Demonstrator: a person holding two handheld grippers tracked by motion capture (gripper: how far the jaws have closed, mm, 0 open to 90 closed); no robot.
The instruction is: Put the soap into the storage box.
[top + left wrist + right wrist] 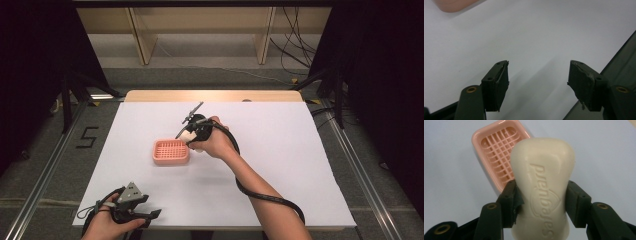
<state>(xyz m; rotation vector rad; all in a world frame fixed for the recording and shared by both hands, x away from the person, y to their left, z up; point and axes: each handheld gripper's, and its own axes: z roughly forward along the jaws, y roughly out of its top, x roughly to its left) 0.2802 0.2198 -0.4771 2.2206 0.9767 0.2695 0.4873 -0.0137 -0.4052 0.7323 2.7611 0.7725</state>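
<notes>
A cream bar of soap [544,182] with embossed lettering is clamped between the two black jaws of my right gripper [541,197]. In the high view that right gripper [192,135] hovers just right of and above a pink soap dish [171,152] with a slatted grid bottom, which rests on the white table. The pink soap dish [496,147] lies beyond the soap in the right gripper view. My left gripper [152,215] rests near the table's front left edge. Its jaws stand wide apart over bare white surface, with nothing between them [537,82].
The white table sheet [280,150] ends at a wooden strip [215,96] at the back. A black cable [260,192] trails from the right gripper along the forearm. Wooden shelf legs and loose cables stand on the floor beyond the table.
</notes>
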